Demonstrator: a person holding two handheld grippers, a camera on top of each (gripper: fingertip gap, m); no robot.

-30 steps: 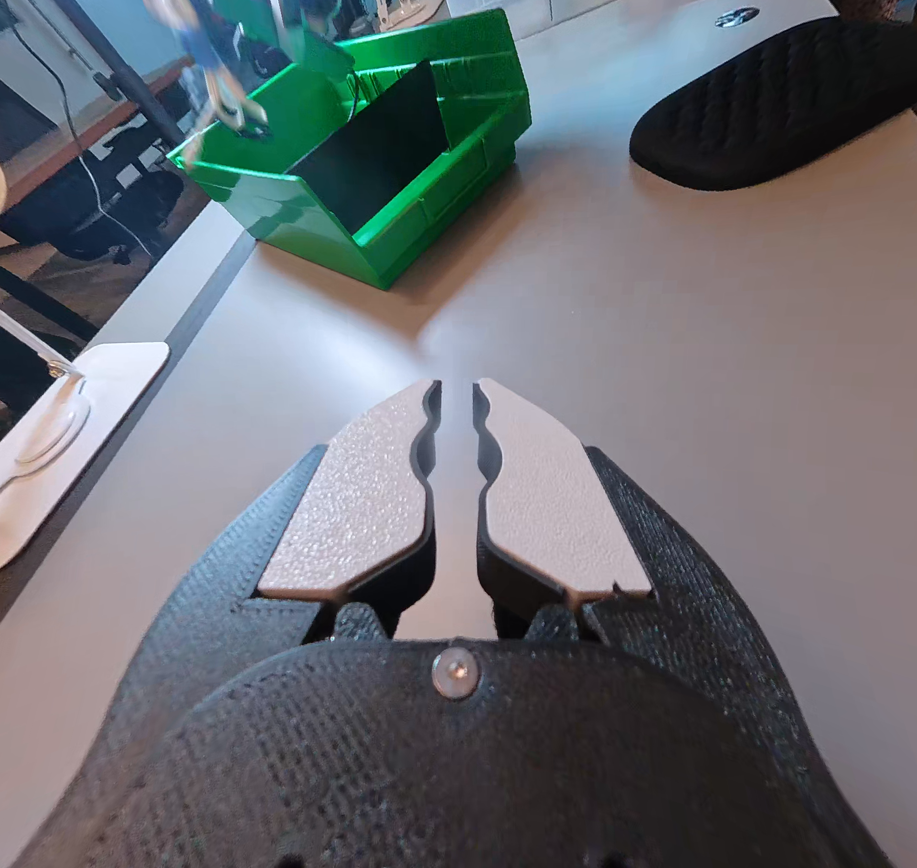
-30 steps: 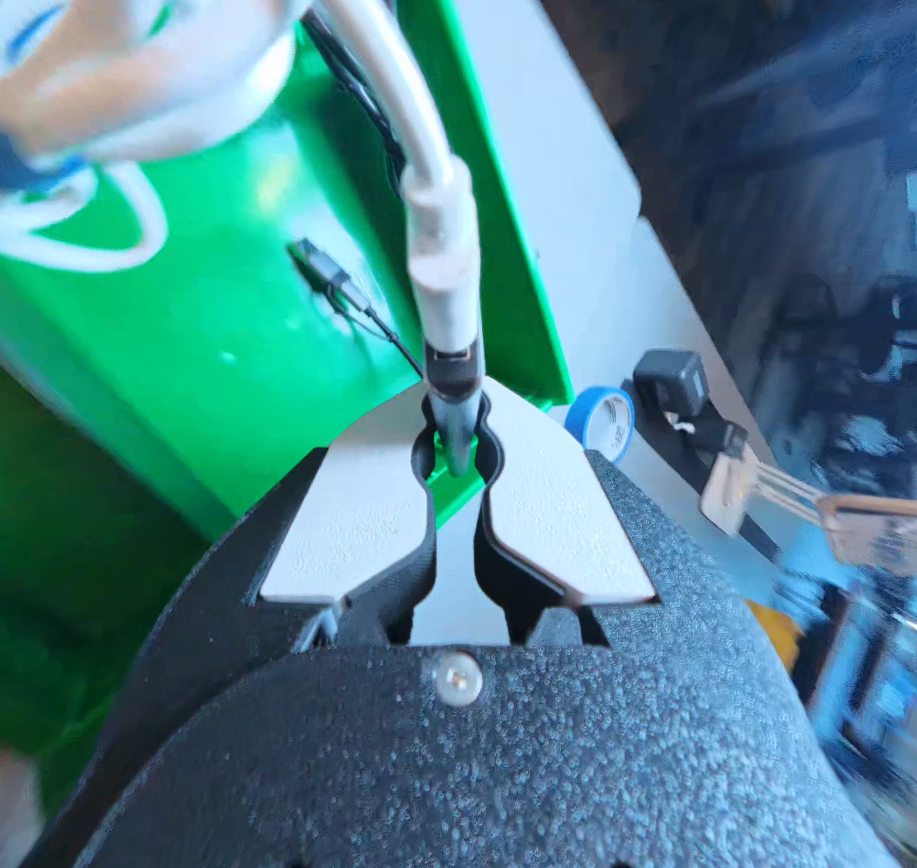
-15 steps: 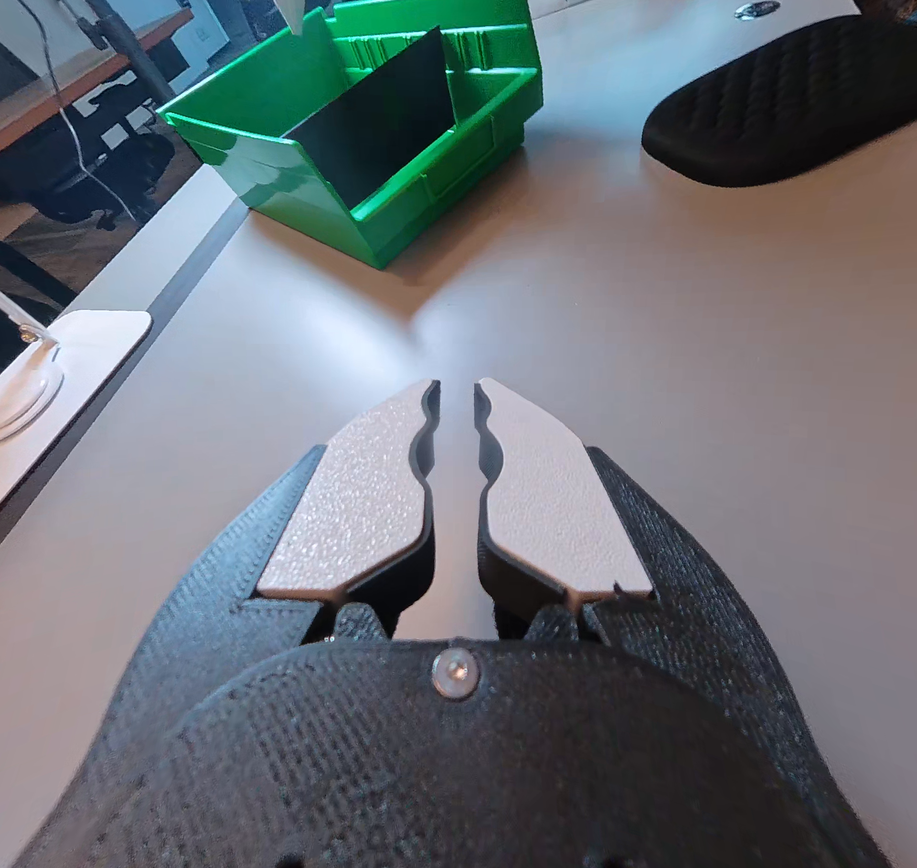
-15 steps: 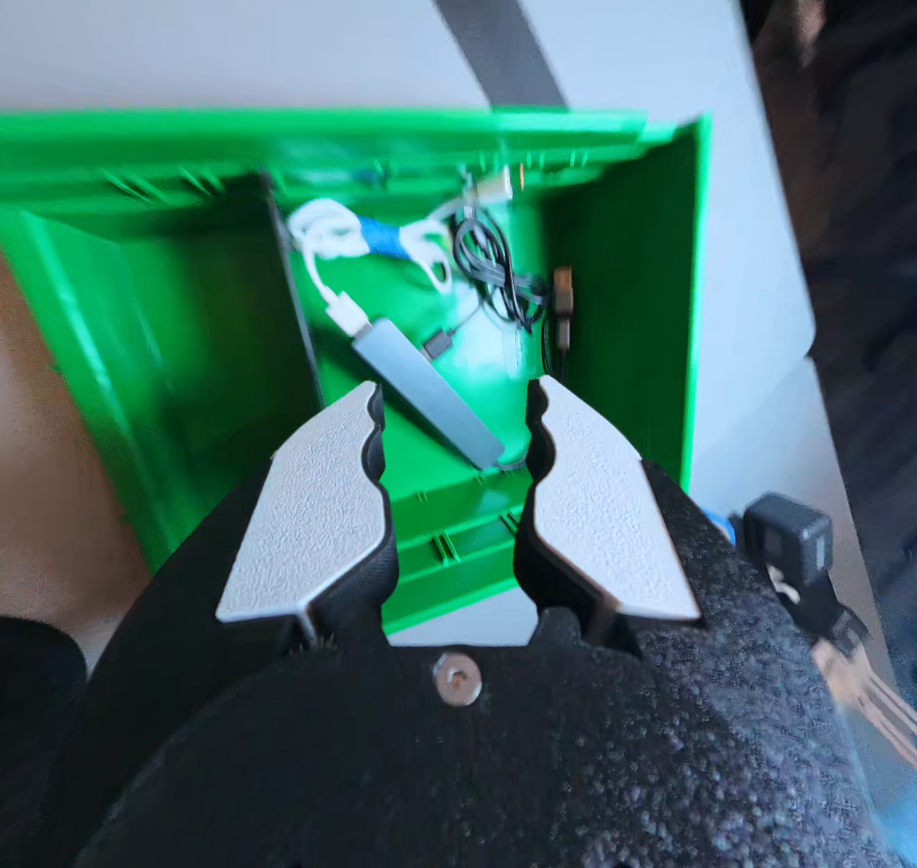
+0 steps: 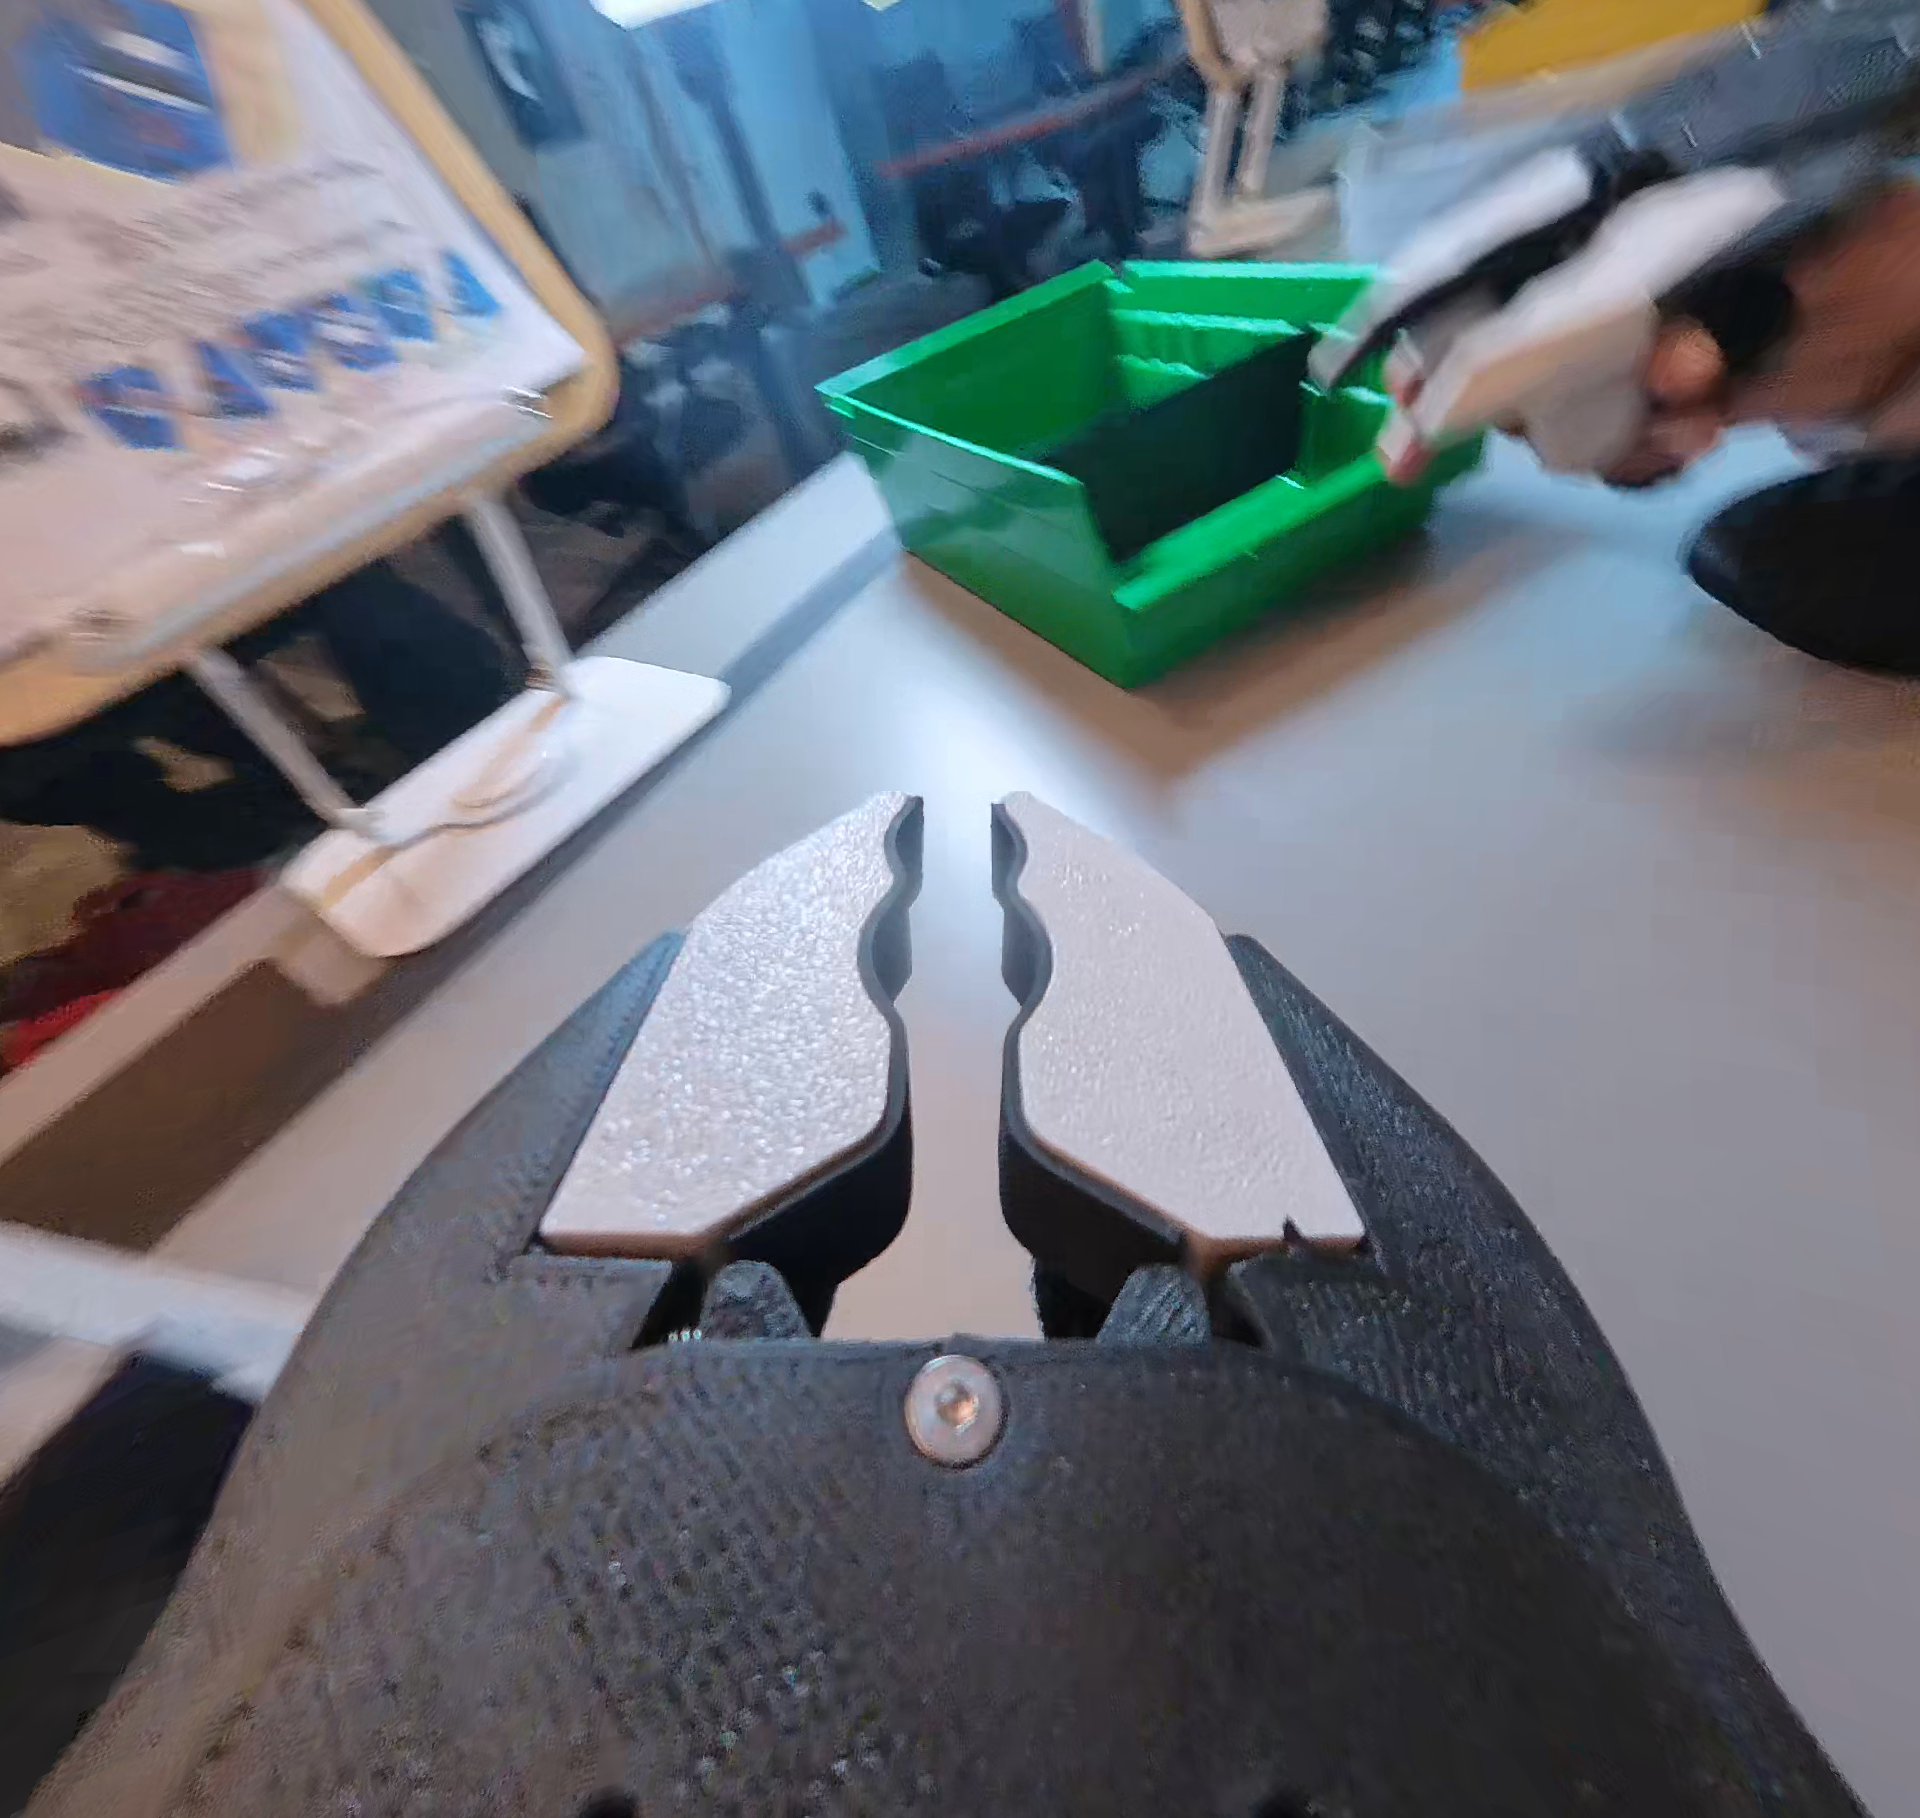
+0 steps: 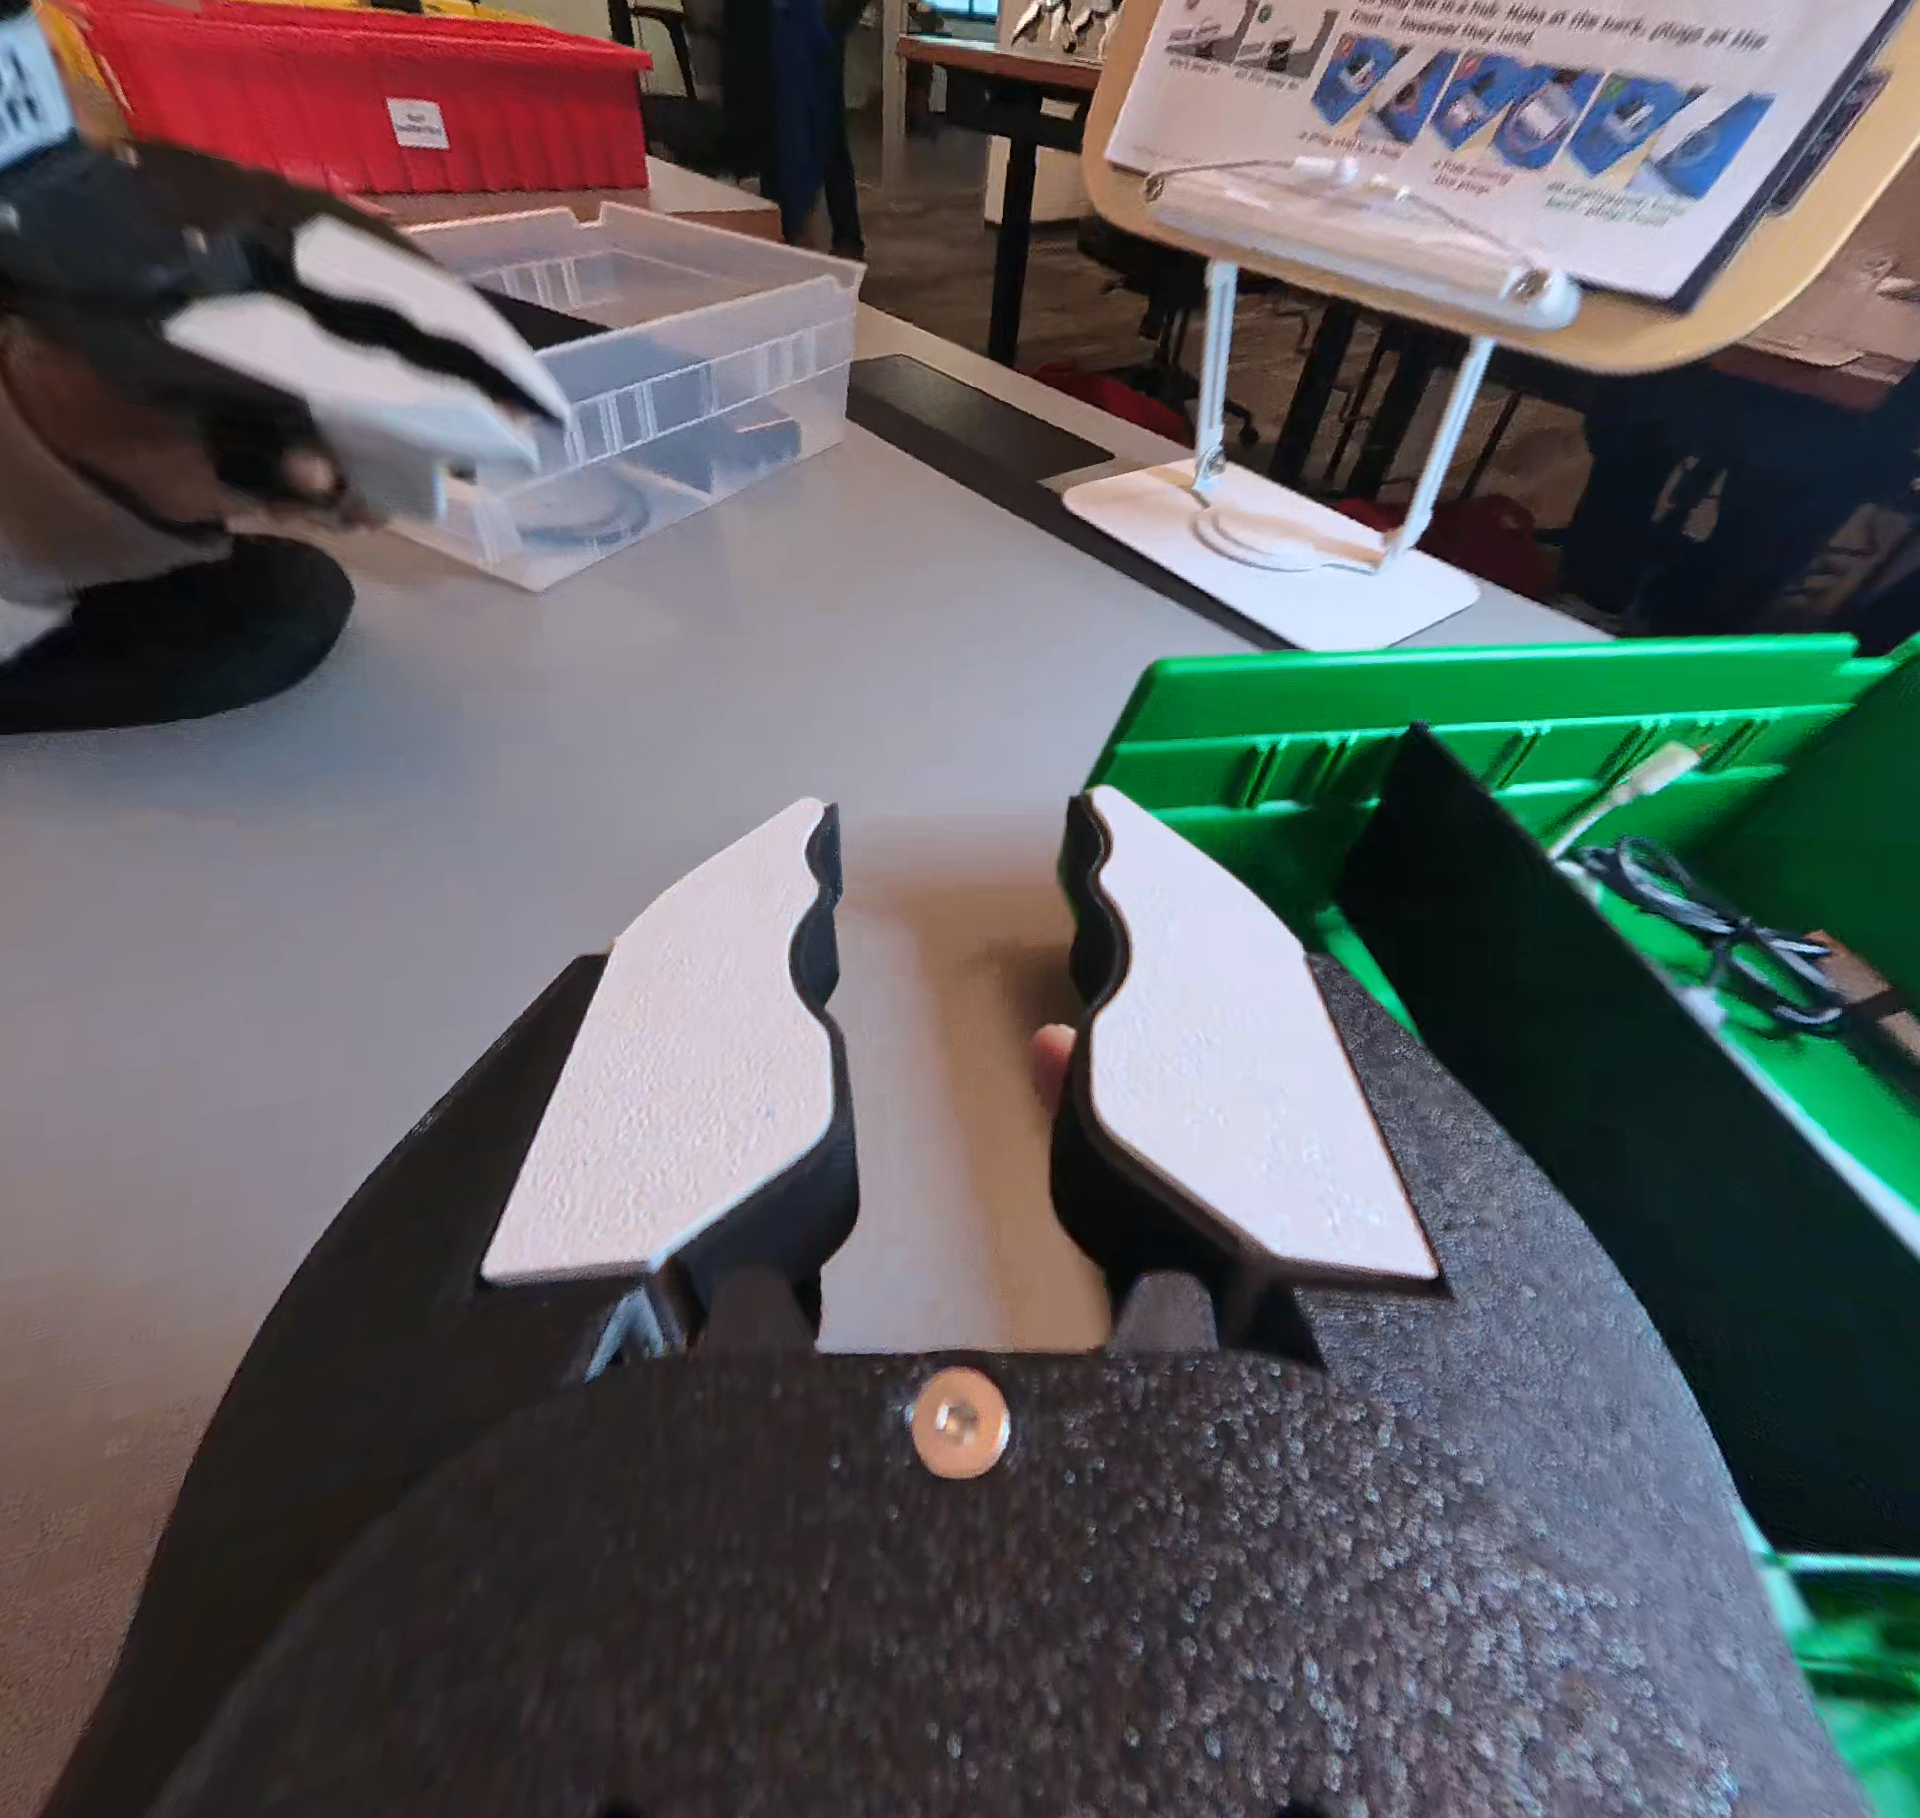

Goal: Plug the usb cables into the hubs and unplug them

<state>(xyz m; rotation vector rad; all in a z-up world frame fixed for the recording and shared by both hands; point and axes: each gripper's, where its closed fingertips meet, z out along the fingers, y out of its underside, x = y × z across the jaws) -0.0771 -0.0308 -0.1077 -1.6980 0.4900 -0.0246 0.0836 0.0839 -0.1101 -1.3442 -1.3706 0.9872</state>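
The green bin point(image 6: 1455, 719) stands on the grey table, split by a black divider point(image 6: 1507, 937). Black cables point(image 6: 1714, 937) and a white connector point(image 6: 1662, 766) lie in its far compartment; no hub shows. My right gripper point(image 6: 951, 833) is open and empty, low over the table just left of the bin. In the left wrist view it hovers blurred at the bin's point(image 5: 1143, 521) right rim point(image 5: 1382, 397). My left gripper point(image 5: 956, 812) is empty over bare table, well short of the bin, its jaws closed to a narrow slit. It shows blurred in the right wrist view point(image 6: 468, 355).
A document stand point(image 6: 1455, 106) with a white base point(image 6: 1278, 553) stands at the table's edge beyond the bin. A clear plastic bin point(image 6: 675, 345) and a red crate point(image 6: 364, 106) sit farther off. A black padded rest point(image 5: 1818, 573) lies beside the green bin. Tip to tip, the grippers are about 20 cm apart. The white connector point(image 6: 1662, 766) is closer to my right gripper, around 25 cm from its tips; the left tips are 40 cm off.
My right gripper let go of the plug and cable over the green bin, opened, and drew back to the table beside it. My left gripper tilted up and stayed closed.
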